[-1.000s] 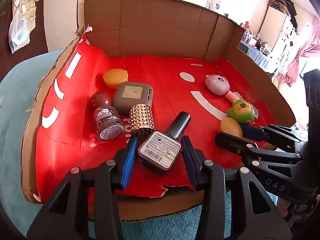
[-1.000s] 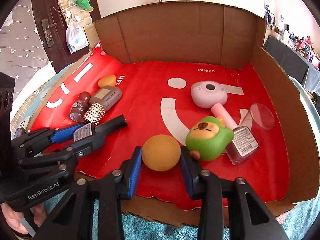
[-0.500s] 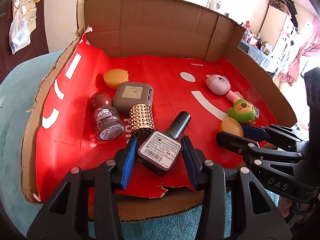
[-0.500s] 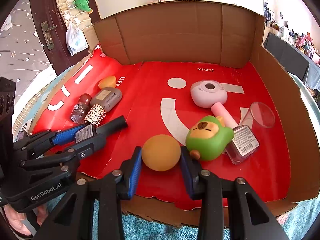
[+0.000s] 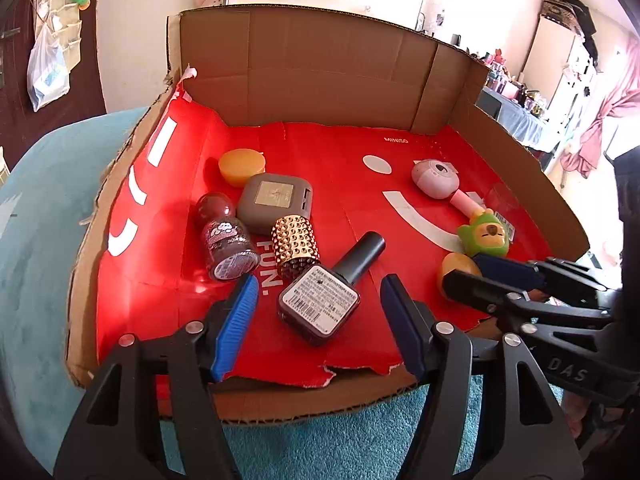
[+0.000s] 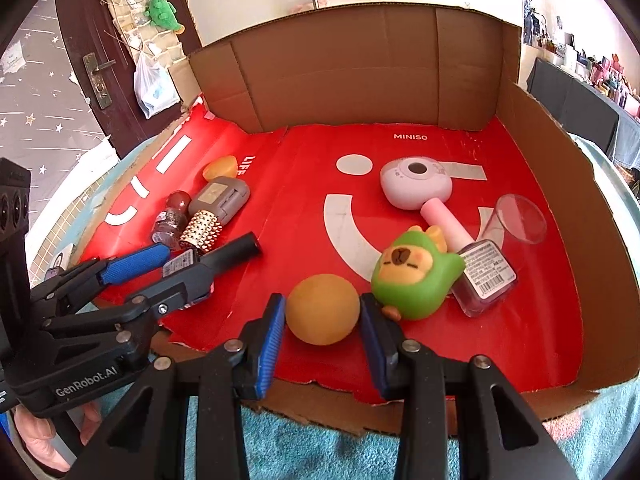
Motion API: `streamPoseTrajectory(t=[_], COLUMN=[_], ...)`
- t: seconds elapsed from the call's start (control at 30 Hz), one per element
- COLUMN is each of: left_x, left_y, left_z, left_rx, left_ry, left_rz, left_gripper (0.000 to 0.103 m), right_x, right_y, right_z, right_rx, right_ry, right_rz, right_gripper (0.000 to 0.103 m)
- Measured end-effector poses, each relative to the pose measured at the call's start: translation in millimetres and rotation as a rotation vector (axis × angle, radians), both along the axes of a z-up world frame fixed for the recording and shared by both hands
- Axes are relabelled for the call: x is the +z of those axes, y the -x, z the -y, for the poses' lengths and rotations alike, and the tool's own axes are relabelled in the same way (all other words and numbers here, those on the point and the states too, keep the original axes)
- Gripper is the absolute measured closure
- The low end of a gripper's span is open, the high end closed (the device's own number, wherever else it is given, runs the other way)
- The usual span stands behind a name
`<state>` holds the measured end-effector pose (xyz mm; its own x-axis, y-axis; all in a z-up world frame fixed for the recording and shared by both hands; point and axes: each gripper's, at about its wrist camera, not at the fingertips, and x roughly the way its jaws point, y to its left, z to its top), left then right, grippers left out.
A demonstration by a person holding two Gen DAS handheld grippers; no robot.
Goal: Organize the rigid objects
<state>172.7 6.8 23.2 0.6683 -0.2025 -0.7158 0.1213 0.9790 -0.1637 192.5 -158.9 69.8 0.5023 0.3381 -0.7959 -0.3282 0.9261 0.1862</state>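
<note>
Now, through my left wrist camera, my left tongs stand spread wide, pads clear of the dark nail polish bottle lying between them on the red tray floor, its black cap aimed toward 1 o'clock. At 11 o'clock lies the gold studded cylinder.

Through the right wrist camera, my right tongs flank the orange ball; whether the pads grip it I cannot tell. The green toy sits at 2 o'clock, just beside the ball.
</note>
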Motion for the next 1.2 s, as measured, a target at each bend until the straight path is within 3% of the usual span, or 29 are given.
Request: streamPoseTrajectory(t=[0.53, 0.67, 0.93, 1.2], left_x=[15, 20, 21, 15], left_y=[23, 29, 33, 36], left_z=[1, 0, -11, -11], left_rx=[0.030, 0.073, 0.120, 0.140], left_ry=[-0.024, -0.059, -0.060, -0.070], left_rz=[0.041, 0.065, 0.062, 0.043], left_gripper=[0.031, 0.016, 0.016, 0.012], right_x=[23, 26, 28, 28], right_y=[21, 26, 32, 37], right_z=[15, 21, 27, 32], right_rx=[-0.043, -0.061, -0.093, -0.126], right_ry=[-0.025, -0.030, -0.025, -0.001], right_rz=[0.062, 0.075, 0.095, 0.123], right_gripper=[0.047, 0.042, 0.037, 0.016])
